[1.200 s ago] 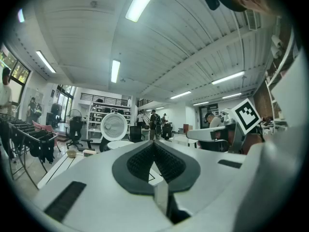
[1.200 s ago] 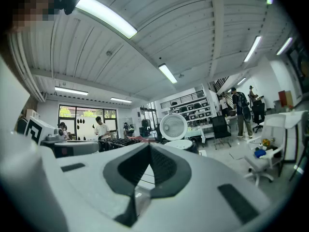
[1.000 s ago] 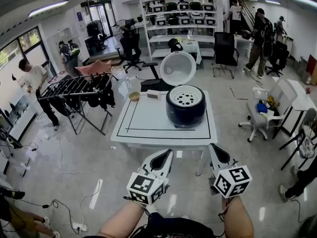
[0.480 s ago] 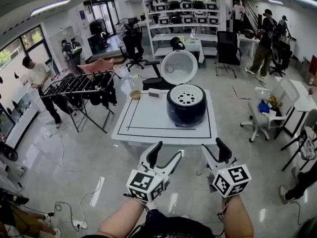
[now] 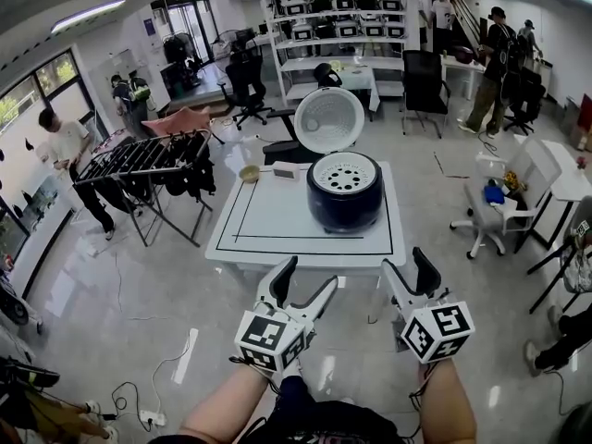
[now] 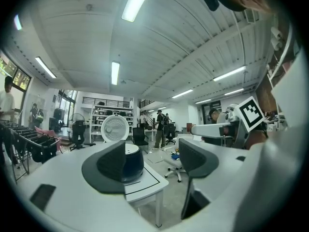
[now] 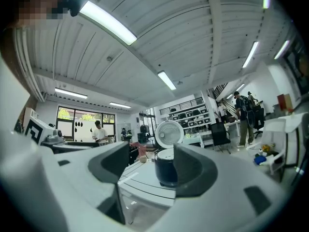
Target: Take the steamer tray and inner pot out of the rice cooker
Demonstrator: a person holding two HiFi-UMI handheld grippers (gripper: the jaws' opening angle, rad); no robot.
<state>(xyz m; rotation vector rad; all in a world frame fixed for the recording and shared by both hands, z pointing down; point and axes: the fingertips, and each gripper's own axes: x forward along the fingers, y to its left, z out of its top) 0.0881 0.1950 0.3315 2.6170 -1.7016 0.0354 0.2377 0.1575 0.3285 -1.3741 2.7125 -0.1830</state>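
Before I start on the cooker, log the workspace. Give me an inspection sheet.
Surface: white table, black outline marked, mostly bare.
Job's things: rice cooker on the table, lid up; perforated steamer tray seated inside; inner pot not visible.
Clutter: small bowl and white box at the table's far edge.
Grippers: left tongs and right tongs short of the table, just opened, nothing between.
Cables: cables on the floor, left.
Surroundings: drying rack, shelves, chairs, people.
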